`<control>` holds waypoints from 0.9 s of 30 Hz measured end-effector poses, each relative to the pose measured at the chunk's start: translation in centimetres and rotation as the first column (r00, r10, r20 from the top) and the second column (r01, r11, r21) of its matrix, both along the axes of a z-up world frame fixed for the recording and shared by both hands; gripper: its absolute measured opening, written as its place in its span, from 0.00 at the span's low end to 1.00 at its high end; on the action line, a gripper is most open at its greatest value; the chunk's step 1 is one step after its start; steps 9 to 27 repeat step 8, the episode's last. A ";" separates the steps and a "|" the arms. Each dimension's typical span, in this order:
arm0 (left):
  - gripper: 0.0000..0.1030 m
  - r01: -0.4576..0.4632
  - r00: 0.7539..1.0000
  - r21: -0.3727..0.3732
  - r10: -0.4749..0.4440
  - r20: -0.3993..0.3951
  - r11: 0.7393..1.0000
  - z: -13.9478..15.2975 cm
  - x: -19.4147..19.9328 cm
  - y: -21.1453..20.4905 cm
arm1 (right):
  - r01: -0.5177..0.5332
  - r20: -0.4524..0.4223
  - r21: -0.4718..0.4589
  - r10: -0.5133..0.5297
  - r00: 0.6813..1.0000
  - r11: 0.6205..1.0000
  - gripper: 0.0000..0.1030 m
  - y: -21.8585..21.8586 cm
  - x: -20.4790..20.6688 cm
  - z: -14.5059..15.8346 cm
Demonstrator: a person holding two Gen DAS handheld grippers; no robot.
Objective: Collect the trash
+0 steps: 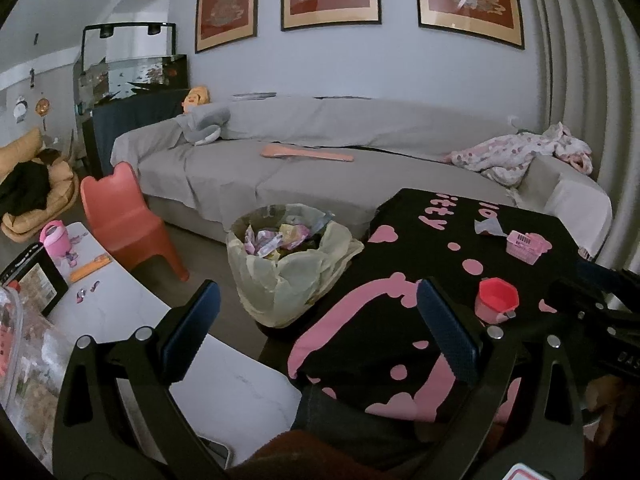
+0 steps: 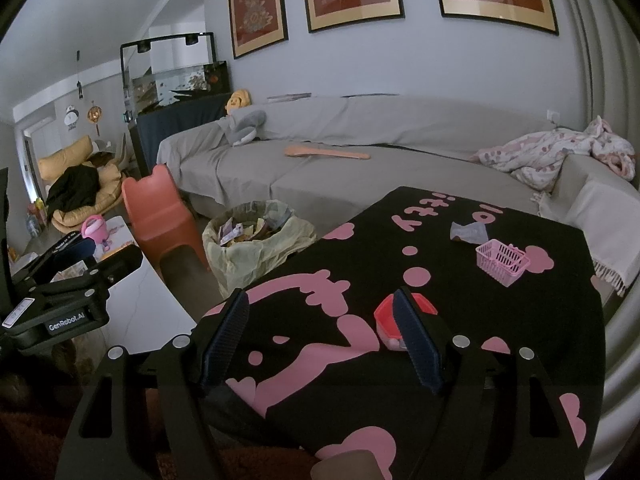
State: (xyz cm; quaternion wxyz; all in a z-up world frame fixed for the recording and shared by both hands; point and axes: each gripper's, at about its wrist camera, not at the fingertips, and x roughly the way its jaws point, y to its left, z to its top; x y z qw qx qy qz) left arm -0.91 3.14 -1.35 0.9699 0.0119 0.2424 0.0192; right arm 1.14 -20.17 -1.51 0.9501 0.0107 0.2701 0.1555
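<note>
While both grippers hover with jaws spread and empty, the left gripper (image 1: 318,330) faces the lined trash bin (image 1: 280,268) just ahead; beyond the right gripper (image 2: 320,338), a grey wrapper (image 2: 469,233) lies on the black-and-pink table (image 2: 460,360) past a red cup (image 2: 386,320).

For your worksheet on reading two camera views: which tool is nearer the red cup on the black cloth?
Right. The right tool hangs just before the red cup, which sits behind its right finger. The left tool is further off, leftward, by the bin.
</note>
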 end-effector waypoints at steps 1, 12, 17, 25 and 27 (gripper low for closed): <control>0.91 0.011 1.000 -0.003 -0.011 -0.013 1.000 0.0 0.4 0.0 | 0.002 -0.002 -0.002 -0.002 1.000 1.000 0.68 0.0 0.0 0.0; 0.91 0.367 0.913 -0.026 -0.366 -0.179 0.930 -3.2 8.5 -6.2 | 0.142 -0.055 -0.047 -0.145 0.988 0.989 0.69 -6.3 3.3 -0.9; 0.91 0.367 0.913 -0.026 -0.366 -0.179 0.930 -3.2 8.5 -6.2 | 0.142 -0.055 -0.047 -0.145 0.988 0.989 0.69 -6.3 3.3 -0.9; 0.91 0.367 0.913 -0.026 -0.366 -0.179 0.930 -3.2 8.5 -6.2 | 0.142 -0.055 -0.047 -0.145 0.988 0.989 0.69 -6.3 3.3 -0.9; 0.91 0.367 0.913 -0.026 -0.366 -0.179 0.930 -3.2 8.5 -6.2 | 0.142 -0.055 -0.047 -0.145 0.988 0.989 0.69 -6.3 3.3 -0.9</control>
